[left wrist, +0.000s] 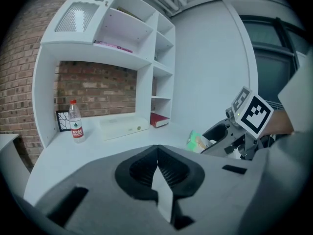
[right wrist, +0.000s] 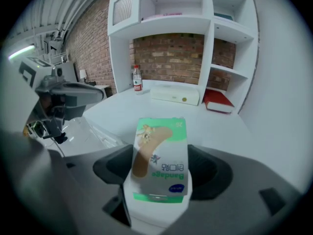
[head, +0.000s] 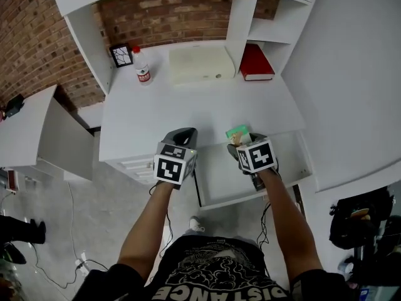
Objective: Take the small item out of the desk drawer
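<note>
A small green and white bandage box (right wrist: pixel 160 155) sits between the jaws of my right gripper (right wrist: pixel 161 177), which is shut on it. In the head view the box (head: pixel 238 131) is held above the desk's front edge, over the back of the open white drawer (head: pixel 219 180). My left gripper (head: pixel 183 134) hovers just left of the drawer at the desk edge, its jaws pressed together with nothing in them (left wrist: pixel 157 166). The left gripper view shows the right gripper (left wrist: pixel 220 136) and the box (left wrist: pixel 197 141) to its right. The visible drawer floor looks bare.
At the back of the white desk (head: pixel 156 111) stand a water bottle (head: pixel 142 68), a small framed picture (head: pixel 121 55), a flat white box (head: pixel 193 64) and a red book (head: pixel 255 63). Shelves rise above. A low white table (head: pixel 31 127) is left; a black bag (head: pixel 360 221) right.
</note>
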{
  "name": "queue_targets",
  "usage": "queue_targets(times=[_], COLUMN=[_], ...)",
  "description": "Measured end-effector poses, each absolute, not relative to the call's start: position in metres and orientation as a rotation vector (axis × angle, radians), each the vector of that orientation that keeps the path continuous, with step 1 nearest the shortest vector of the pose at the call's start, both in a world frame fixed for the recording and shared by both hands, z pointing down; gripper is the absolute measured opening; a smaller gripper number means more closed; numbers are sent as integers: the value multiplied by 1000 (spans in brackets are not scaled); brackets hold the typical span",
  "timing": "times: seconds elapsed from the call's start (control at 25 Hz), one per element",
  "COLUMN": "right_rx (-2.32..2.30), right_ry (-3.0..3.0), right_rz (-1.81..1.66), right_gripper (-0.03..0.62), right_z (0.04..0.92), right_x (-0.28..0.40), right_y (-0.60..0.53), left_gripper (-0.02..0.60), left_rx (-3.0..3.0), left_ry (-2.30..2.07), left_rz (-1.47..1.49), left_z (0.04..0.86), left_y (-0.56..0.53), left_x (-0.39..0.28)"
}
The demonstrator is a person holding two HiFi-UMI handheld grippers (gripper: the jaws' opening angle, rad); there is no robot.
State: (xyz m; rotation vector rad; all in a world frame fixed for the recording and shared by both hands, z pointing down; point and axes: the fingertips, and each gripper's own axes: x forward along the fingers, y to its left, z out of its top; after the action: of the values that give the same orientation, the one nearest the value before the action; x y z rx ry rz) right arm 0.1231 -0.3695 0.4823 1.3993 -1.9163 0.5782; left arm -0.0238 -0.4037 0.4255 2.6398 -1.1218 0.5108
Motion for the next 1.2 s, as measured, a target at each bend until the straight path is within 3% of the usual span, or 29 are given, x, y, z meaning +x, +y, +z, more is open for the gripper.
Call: queue_targets(times=[0.6, 1.2], right_rx=[1667, 1631], right_ry=[-2052, -2224], right_rz=[464, 326], right_gripper=[348, 348], right_z=[393, 357], right_x=[160, 201], right_y=[-380, -410], left_gripper=[8, 8], left_rx=[2734, 2657], left_ry=[-1057, -1310], left_rz=[533, 517], left_z=[395, 370], left_y=[-414, -432], left_x=[4, 32])
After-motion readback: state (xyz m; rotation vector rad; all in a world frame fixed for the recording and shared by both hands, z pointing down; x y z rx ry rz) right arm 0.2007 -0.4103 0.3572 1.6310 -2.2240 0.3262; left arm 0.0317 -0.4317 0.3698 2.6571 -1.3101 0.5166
